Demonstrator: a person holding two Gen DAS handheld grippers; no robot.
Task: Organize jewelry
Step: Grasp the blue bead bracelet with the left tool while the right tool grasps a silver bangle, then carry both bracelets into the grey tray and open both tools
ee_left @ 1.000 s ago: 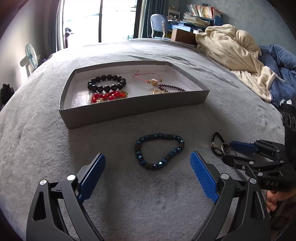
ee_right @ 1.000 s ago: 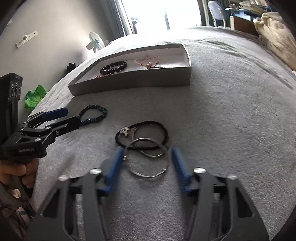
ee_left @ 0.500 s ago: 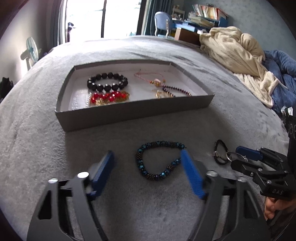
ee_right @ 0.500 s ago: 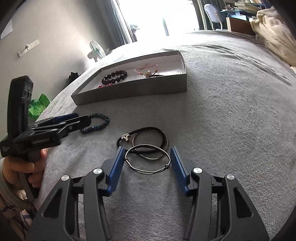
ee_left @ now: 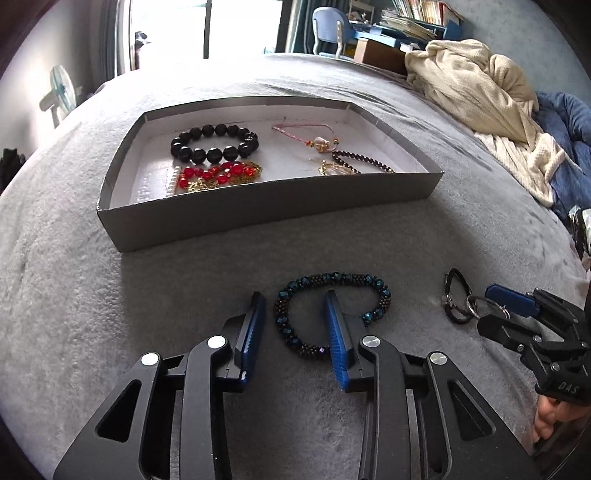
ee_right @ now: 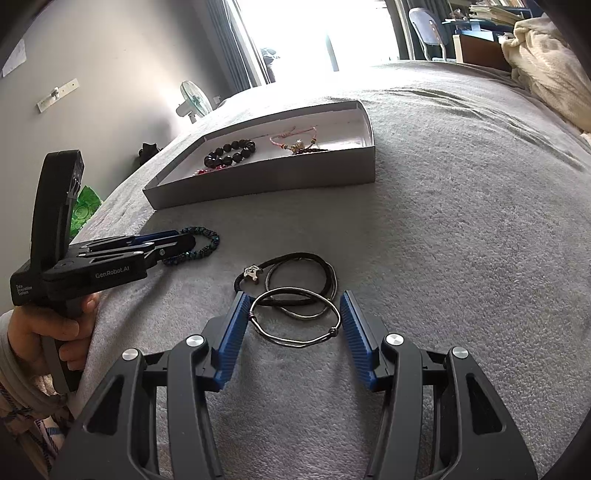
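Left tool [ee_left: 295, 314] parted astride beaded bracelet's [ee_left: 328, 280] rim; right tool [ee_right: 293, 314] parted around silver bangle [ee_right: 295, 334]

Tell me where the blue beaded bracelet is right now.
In the left wrist view the blue beaded bracelet lies on the grey blanket, in front of the grey box, its left part between the left gripper jaws.

I'm working in a home bedroom: grey bed [ee_left: 110, 295], rumpled cream blanket [ee_left: 476, 88], desk chair [ee_left: 327, 27], bookshelf [ee_left: 417, 14], window [ee_left: 199, 29]
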